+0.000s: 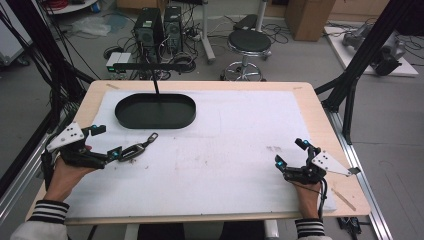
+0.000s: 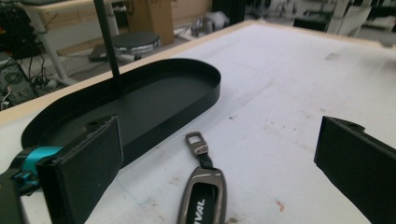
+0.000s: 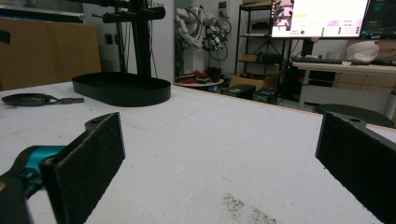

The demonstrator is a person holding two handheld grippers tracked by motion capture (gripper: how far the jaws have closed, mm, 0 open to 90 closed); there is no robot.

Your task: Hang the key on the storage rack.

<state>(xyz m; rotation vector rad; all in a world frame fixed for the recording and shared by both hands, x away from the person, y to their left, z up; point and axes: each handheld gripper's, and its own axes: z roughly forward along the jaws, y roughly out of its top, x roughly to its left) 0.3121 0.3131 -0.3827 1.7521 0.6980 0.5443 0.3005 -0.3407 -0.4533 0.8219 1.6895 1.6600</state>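
A dark grey car key fob with a short strap and metal clasp lies on the white mat, just in front of the black oval tray. My left gripper is open at the table's left, its jaws wide apart, the nearer fingertip beside the fob's end. In the left gripper view the fob lies flat between the spread jaws, untouched, with the tray right behind it. At the front right my right gripper stands open and holds nothing. The right gripper view shows the fob and tray far off.
A thin black post rises from the tray and carries a horizontal bar. The white mat covers most of the wooden table. A stool, computer towers and cables stand on the floor beyond the far edge.
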